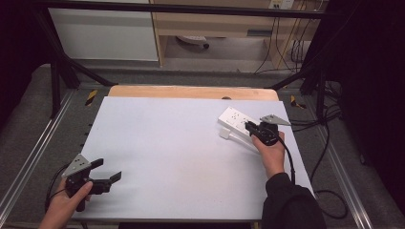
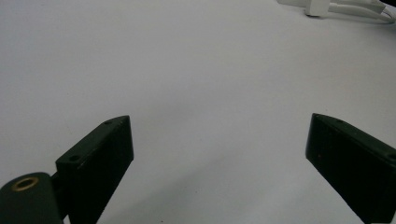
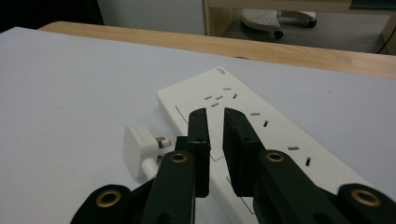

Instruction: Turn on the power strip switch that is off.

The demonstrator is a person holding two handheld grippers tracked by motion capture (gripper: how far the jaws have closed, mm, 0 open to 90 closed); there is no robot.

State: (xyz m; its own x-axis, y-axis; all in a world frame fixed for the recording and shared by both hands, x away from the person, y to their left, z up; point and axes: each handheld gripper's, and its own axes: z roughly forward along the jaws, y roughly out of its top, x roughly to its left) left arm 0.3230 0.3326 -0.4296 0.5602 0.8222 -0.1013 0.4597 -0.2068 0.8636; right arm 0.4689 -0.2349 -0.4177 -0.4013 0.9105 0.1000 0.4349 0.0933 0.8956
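A white bench (image 1: 167,143) with a wooden strip (image 1: 191,91) along its far edge stands inside a black metal frame (image 1: 181,8), on grey floor (image 1: 28,109) with a pale wooden cabinet (image 1: 219,24) and hanging black cables (image 1: 291,47) beyond it.

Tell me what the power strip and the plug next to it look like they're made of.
Power strip: likely hard plastic, white, smooth and faintly glossy, with moulded slots. Plug: the same white plastic look with rounded corners; its prongs look like metal, silvery.
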